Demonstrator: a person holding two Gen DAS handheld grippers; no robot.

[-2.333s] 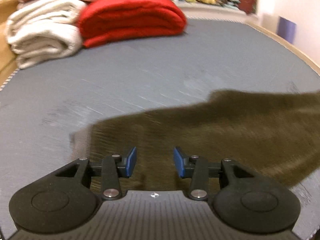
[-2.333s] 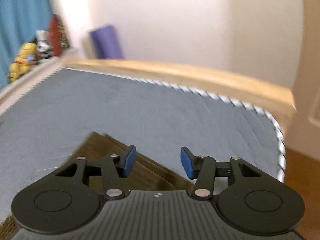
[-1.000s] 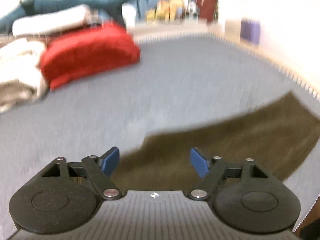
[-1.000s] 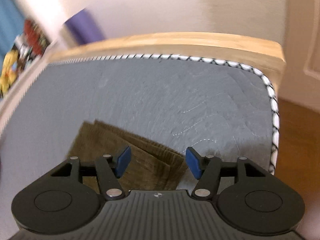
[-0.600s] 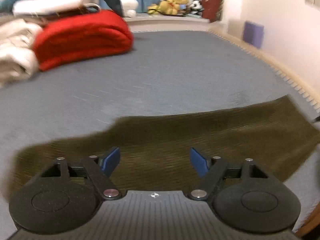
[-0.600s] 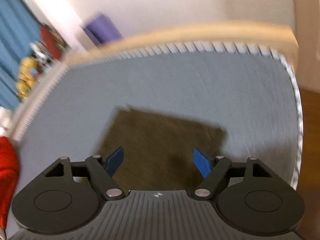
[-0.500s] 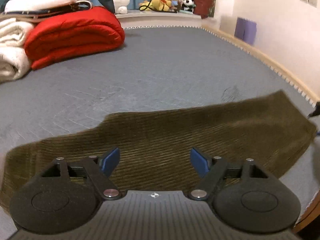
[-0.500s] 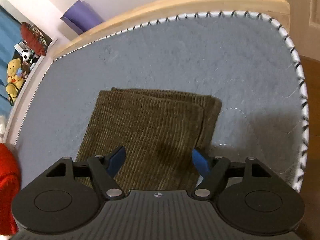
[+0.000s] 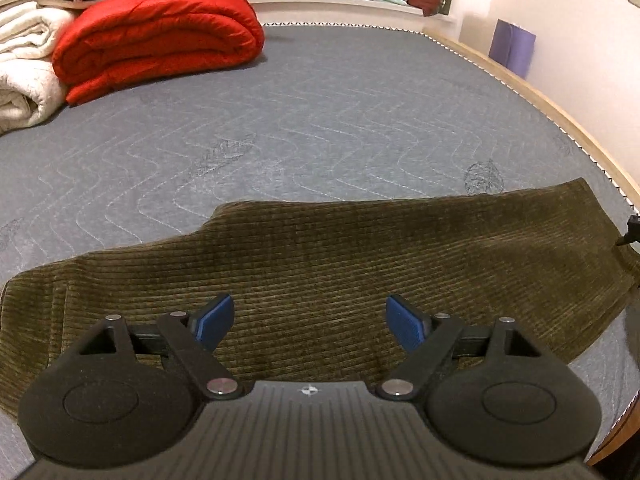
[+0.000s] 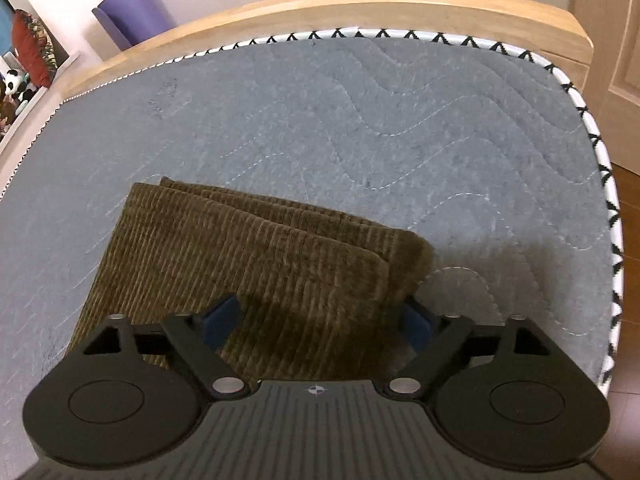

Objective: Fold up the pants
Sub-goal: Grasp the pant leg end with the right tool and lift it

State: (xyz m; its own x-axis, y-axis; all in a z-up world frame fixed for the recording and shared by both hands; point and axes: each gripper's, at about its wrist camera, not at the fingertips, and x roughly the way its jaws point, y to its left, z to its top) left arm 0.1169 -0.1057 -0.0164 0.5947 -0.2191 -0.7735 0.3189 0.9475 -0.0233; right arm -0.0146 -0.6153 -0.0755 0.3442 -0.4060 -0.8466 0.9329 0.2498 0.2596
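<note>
Red quilt [image 9: 160,32] and white blankets [image 9: 24,64] lie well beyond pants [image 9: 320,264].

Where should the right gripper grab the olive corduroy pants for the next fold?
Probably at the stacked leg cuffs of the pants, from above. The right gripper, jaws just opened wide, points down at them; the layers lie flat and offset, so pinch both.

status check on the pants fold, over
Left gripper open above pants. Right gripper jaws just opened, over the leg ends. Pants flat on mattress, nothing in the way.
</note>
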